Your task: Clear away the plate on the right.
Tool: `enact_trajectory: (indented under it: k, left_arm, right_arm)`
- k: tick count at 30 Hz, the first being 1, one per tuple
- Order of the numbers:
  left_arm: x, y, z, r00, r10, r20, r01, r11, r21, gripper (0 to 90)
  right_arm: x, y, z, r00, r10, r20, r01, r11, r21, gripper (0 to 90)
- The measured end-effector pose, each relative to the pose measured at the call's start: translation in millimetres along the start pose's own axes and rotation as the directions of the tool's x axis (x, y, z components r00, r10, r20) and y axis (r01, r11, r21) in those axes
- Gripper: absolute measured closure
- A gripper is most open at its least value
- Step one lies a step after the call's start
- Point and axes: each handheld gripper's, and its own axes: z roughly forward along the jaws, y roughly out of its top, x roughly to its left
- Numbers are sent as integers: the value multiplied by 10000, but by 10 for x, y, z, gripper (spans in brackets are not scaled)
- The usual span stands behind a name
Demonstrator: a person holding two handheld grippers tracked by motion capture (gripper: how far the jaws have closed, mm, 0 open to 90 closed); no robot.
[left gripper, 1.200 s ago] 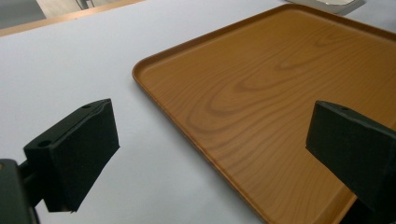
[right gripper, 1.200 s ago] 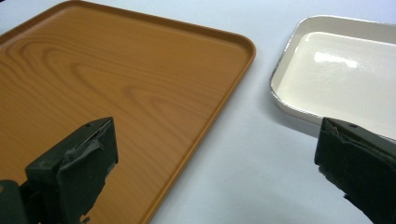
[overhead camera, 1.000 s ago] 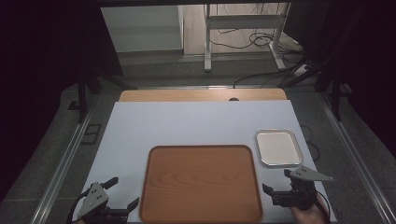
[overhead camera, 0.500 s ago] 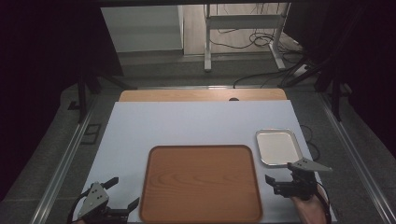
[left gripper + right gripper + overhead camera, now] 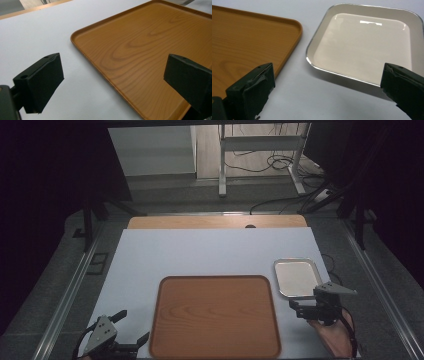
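Note:
A brown wooden tray (image 5: 215, 315) lies empty on the white tabletop (image 5: 210, 252), near the front. To its right sits a small, shiny, empty metal tray (image 5: 295, 277). My left gripper (image 5: 131, 327) rests at the front left, open, beside the wooden tray's left edge (image 5: 82, 47). In the left gripper view its jaws (image 5: 115, 66) stand wide apart and hold nothing. My right gripper (image 5: 296, 308) is open just in front of the metal tray (image 5: 362, 42), a hand behind it. The wooden tray's corner (image 5: 292, 27) shows to the left of the right gripper (image 5: 328, 75).
A bare wooden strip (image 5: 215, 222) runs along the table's far edge. Metal rails (image 5: 65, 300) flank the table. Beyond it stand a desk frame (image 5: 222, 165) and floor cables (image 5: 280, 205).
My right gripper has moved forward from the front right edge, up to the near rim of the metal tray. The left gripper has stayed in place.

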Motion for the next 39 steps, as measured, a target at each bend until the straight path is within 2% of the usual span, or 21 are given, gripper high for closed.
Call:
enact_trajectory:
  k: [7,12,22,30,39]
  left_arm:
    - [-3,1,1,10000,22,-10,-22,10000,18,22]
    - [-4,2,2,10000,36,-10,-36,10000,31,23]
    - [-6,3,4,10000,59,-34,-59,10000,52,23]
    - [-8,4,6,10000,68,-44,-67,10000,67,24]
    - [-8,8,14,10000,62,-48,-61,9999,88,24]
  right_arm:
    - [-96,58,51,9991,196,373,-204,9995,228,8]
    - [-186,95,49,9979,496,414,-506,9985,228,85]
    - [-380,157,58,9954,680,675,-717,9960,538,217]
    - [-614,195,31,9876,1083,1135,-1182,9894,846,327]
    - [-858,317,54,9774,1553,1436,-1689,9817,880,448]
